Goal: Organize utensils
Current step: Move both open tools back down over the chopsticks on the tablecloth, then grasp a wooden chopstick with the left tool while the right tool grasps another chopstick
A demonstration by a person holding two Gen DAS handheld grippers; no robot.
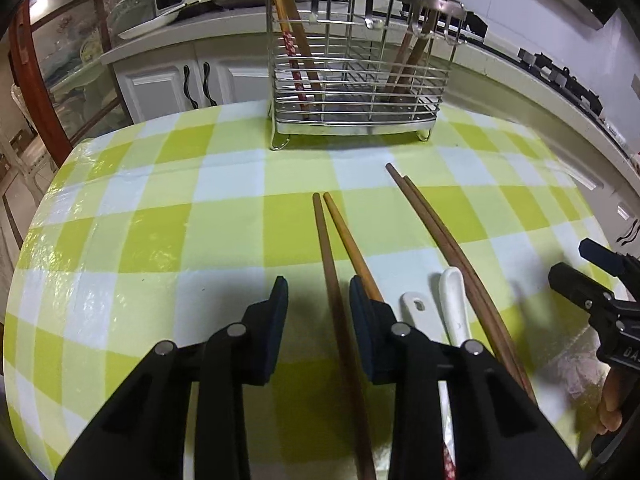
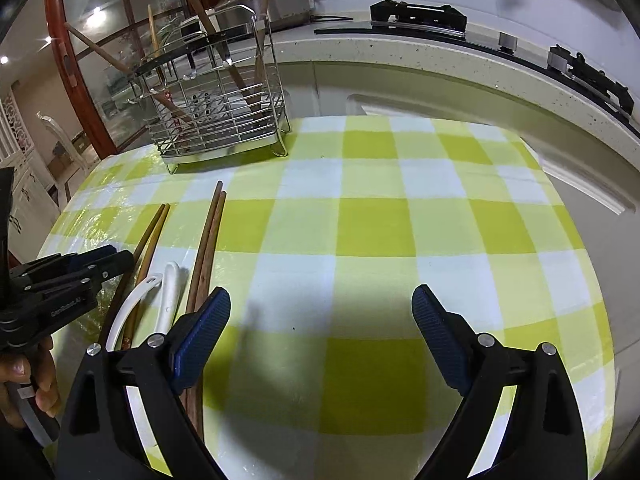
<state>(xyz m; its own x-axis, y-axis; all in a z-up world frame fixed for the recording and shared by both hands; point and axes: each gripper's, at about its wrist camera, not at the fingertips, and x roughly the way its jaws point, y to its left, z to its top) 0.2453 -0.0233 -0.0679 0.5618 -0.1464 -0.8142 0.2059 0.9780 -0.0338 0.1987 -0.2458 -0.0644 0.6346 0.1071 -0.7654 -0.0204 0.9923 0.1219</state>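
The left gripper (image 1: 318, 292) hangs low over the surface (image 1: 160, 240) with its fingers (image 1: 280, 300) narrowed around a dark brown chopstick (image 1: 332, 280); gaps show on both sides of the stick, so the pads do not appear to press on it yet. Its lighter, honey-coloured partner (image 1: 348, 240) slips beneath the right-hand finger rather than between the two. To take this step well, I would judge it best to set the pads square on the round shaft before lifting, since a slim, smooth wooden rod can roll or pivot out of a loose pinch. The right gripper (image 2: 320, 336) waits with its fingers spread wide and nothing between them, over bare checked cloth. Just beside the pair lie two white spoons (image 1: 452, 304), glossy and rounded, then a longer pair of dark chopsticks (image 1: 440, 232) touching along their length. The wire caddy (image 1: 352, 76), shiny steel rods in a grid, stands upright at the far side, well apart, with several chopsticks leaning in it already. The cloth looks slick and plastic, in green and white squares.
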